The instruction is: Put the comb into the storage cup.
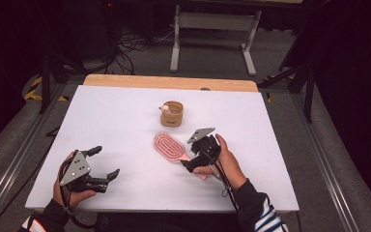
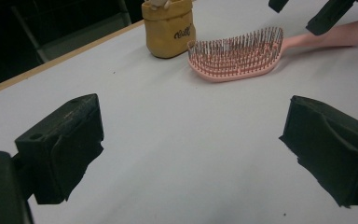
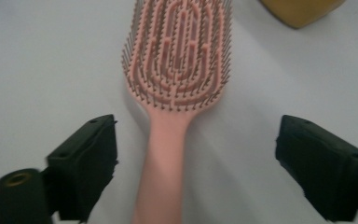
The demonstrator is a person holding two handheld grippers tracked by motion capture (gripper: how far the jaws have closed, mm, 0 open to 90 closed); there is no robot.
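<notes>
The pink hairbrush (image 1: 169, 146) is lying bristles-up on the white table (image 1: 125, 116), a little right of centre. Its long axis is running diagonally, the oval head pointing far-left toward the tan cup (image 1: 172, 114) and the handle pointing near-right, straight at the person's right hand.

The right gripper (image 1: 193, 163) is sitting over the handle end. In the right gripper view the handle (image 3: 161, 172) is running up the middle of the gap between the two black jaws, which are standing wide apart, released and touching nothing on either side. So the brush is lying dead ahead of this gripper and lined up with it; the jaws are straddling the handle across its width, which I judge to be the relation any coming grasp turns on.

The left gripper (image 1: 104, 162) is resting at the near-left of the table, well apart from the brush, its jaws likewise spread with bare table between them. The right hand is clearly the nearer one.

The cup is standing just beyond the brush head, a small pale object at its rim. A dark script logo (image 2: 181, 33) is showing on its side in the left gripper view, too small and blurred to read.
</notes>
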